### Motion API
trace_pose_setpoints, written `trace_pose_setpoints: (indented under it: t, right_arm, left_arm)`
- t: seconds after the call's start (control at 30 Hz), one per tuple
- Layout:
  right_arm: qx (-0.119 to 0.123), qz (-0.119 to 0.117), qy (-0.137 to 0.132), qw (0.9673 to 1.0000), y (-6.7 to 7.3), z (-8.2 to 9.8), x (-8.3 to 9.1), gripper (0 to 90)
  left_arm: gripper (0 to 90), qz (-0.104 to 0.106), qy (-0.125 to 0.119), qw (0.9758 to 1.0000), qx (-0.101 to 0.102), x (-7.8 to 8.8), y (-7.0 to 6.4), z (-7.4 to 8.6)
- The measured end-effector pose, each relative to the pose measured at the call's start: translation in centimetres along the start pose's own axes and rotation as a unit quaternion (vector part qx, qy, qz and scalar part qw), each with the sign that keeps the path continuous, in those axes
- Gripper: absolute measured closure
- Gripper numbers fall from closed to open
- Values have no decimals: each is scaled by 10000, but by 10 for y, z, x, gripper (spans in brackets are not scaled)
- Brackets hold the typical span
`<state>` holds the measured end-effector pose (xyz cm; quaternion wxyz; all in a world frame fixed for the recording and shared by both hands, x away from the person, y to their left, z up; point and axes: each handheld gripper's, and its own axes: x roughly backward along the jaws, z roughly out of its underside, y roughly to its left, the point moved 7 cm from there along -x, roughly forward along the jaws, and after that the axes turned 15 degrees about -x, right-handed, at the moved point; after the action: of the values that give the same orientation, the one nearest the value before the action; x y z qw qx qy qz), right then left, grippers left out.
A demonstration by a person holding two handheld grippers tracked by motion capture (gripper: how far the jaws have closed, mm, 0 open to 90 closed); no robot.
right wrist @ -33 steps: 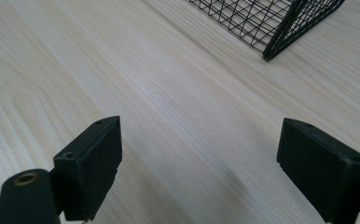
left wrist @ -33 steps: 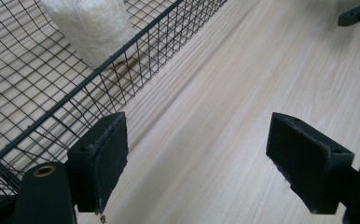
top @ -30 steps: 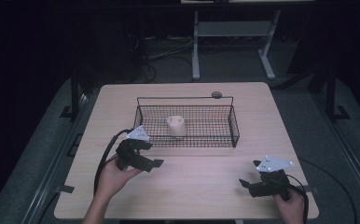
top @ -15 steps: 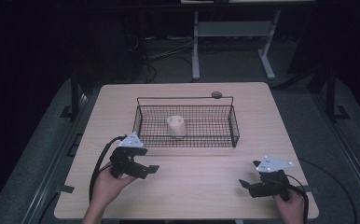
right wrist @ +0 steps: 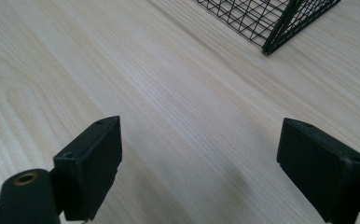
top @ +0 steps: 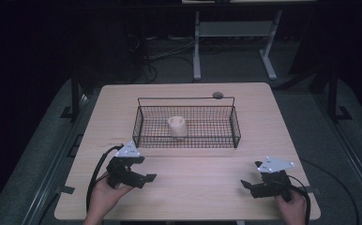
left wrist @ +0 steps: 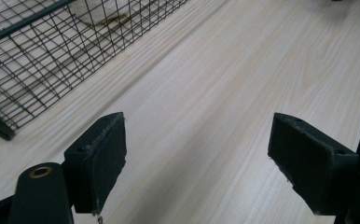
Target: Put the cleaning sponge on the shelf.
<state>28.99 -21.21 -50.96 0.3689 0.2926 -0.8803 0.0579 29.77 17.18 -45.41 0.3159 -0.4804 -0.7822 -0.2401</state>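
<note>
Pale wooden table [top: 188, 187] carries a black wire basket [top: 186, 139] with a cream lump [top: 177, 125] inside at centre; left gripper [top: 141, 178] and right gripper [top: 249, 185], both spread and empty, rest near edge, apparently placement done, next likely idling.

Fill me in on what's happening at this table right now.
A person holds a two-jaw gripper in each hand over a light wooden table. The left gripper and the right gripper are both open and empty, near the table's front edge. A black wire basket sits mid-table with a small pale cream object inside it, untouched. A small round grey disc lies behind the basket.
</note>
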Motion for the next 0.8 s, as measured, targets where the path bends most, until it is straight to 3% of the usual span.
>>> trace_pose_setpoints:
  t: [0.5,0.8]
  right_arm:
    - [-13,3,5,10000,-1,1,1,135]
    - [-17,28,15,10000,-2,1,0,135]
  left_arm:
    - [186,-68,-19,10000,34,3,-10,21]
    - [186,-122,-81,9997,192,11,-18,38]
